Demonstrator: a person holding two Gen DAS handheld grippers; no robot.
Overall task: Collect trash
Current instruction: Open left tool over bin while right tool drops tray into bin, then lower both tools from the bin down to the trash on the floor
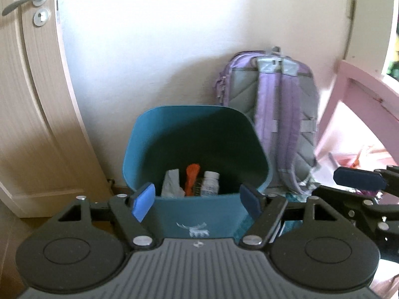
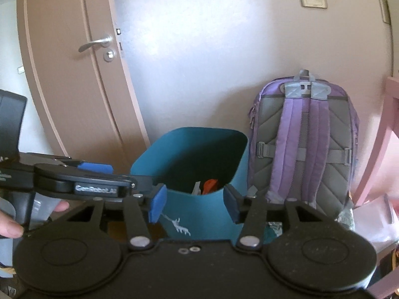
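A teal trash bin (image 1: 197,214) with a white deer print stands on the floor against the wall. Inside lie a crumpled white paper (image 1: 172,180), an orange wrapper (image 1: 192,178) and a small white bottle (image 1: 210,183). My left gripper (image 1: 197,203) is open and empty, just in front of the bin's near rim. In the right wrist view the bin (image 2: 199,214) is straight ahead, with the paper and orange wrapper (image 2: 210,185) visible inside. My right gripper (image 2: 194,205) is open and empty before the bin. The left gripper (image 2: 94,169) shows at the left.
A purple and grey backpack (image 1: 279,124) leans on the wall right of the bin, also in the right wrist view (image 2: 304,149). A beige door (image 1: 32,99) with a metal handle is at the left. A pink chair (image 1: 354,94) stands at the right.
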